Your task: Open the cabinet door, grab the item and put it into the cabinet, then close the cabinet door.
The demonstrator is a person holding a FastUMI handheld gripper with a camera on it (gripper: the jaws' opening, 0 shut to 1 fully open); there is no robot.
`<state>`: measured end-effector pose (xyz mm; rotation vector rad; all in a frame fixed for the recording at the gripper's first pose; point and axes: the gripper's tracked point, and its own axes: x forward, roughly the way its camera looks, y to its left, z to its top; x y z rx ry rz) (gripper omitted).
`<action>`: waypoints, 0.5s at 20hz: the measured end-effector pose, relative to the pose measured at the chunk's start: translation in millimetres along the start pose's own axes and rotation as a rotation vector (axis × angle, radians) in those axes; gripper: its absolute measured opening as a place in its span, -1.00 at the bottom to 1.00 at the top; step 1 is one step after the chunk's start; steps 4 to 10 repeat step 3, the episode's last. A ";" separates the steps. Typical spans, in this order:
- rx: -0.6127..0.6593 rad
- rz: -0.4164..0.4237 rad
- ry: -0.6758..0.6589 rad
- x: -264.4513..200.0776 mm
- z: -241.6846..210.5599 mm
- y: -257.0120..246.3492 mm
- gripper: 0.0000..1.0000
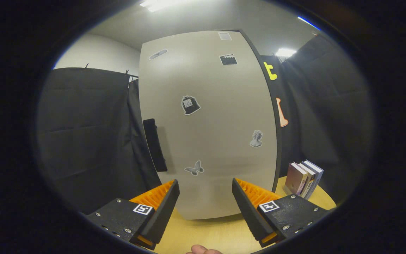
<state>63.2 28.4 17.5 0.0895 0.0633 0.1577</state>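
We're at step one — cabinet door [208, 123] looks shut, facing us just ahead of the fingers. Our gripper [205, 208] is spread wide, holding nothing. Door's dark handle [154, 144] sits on its left edge — next we'd swing left and close on it. Likely items: the books [303, 178] standing on the table [217, 236], right of the cabinet.

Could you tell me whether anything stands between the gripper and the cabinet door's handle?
Nothing visible does. The open gripper faces the shut cabinet door, with bare table between. The handle sits on the door's left edge, beyond the left finger. The books stand off right.
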 end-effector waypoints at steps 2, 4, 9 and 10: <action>-0.001 0.000 -0.001 -0.7 0.6 0.2 0.87; 0.001 0.003 0.000 -1.2 0.8 0.6 0.87; 0.001 0.003 0.000 -1.2 0.8 0.6 0.87; 0.001 0.003 0.000 -1.2 0.8 0.6 0.87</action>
